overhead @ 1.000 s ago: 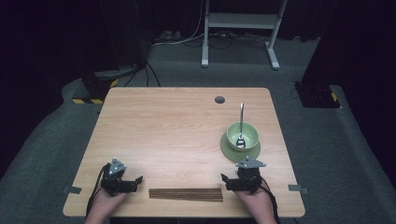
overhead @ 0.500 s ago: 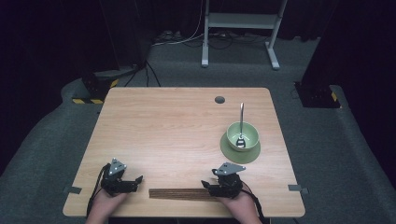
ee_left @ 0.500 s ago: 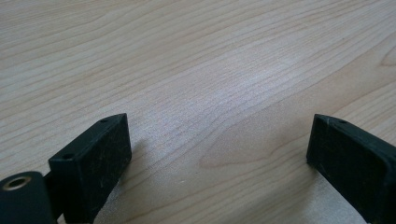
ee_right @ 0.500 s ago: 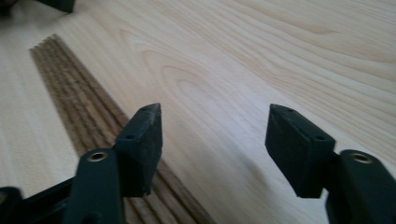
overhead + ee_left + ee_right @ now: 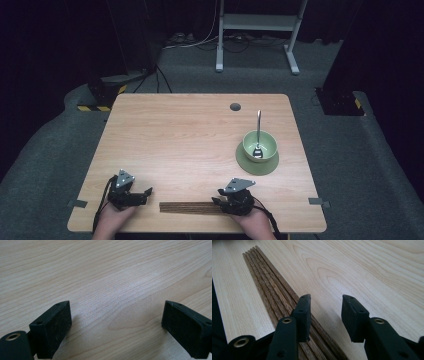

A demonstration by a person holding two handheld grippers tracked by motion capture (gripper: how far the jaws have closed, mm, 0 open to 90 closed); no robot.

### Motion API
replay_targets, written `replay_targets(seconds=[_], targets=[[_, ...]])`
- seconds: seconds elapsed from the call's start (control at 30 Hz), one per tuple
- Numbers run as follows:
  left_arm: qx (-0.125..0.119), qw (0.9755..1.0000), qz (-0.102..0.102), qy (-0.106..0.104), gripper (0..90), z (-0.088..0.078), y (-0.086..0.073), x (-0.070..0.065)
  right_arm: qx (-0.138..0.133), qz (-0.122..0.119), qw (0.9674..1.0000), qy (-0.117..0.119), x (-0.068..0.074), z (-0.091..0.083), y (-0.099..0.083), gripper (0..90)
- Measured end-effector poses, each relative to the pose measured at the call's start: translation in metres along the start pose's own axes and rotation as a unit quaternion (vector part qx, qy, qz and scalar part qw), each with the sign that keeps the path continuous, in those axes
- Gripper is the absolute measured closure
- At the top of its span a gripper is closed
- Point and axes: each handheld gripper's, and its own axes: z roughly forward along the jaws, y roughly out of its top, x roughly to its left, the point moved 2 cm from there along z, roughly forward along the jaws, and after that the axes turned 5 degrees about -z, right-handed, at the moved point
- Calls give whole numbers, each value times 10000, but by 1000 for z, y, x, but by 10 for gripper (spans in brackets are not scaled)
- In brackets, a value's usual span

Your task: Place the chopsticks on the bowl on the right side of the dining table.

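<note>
A row of several dark wooden chopsticks (image 5: 187,207) lies flat along the table's front edge, also seen in the right gripper view as chopsticks (image 5: 269,287) running away from the jaws. My right gripper (image 5: 216,200) rests at their right end and points left. That right gripper (image 5: 325,310) is open; one jaw sits over the sticks and the gap lies over bare wood beside them. My left gripper (image 5: 147,192) sits at the front left, just left of the sticks. The left gripper (image 5: 116,322) is wide open over bare tabletop.
A green bowl (image 5: 267,142) with a metal spoon (image 5: 258,127) in it stands on a green plate (image 5: 245,162) at the right. A dark grommet hole (image 5: 235,106) marks the table's far side. A white stand (image 5: 257,22) is on the floor beyond.
My right gripper has moved left from in front of the bowl to the right end of the chopsticks. The left gripper has stayed put.
</note>
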Motion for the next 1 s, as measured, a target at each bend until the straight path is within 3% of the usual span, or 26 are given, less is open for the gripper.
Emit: replay_targets(seconds=[0.37,1.0], targets=[[-19,10000,13,-2,99,0,0,-1,101,-68,9999,118,3,0,-2,686],[-18,10000,-8,-29,108,0,0,0,204,-27,9996,-207,-17,-6,-8,720]])
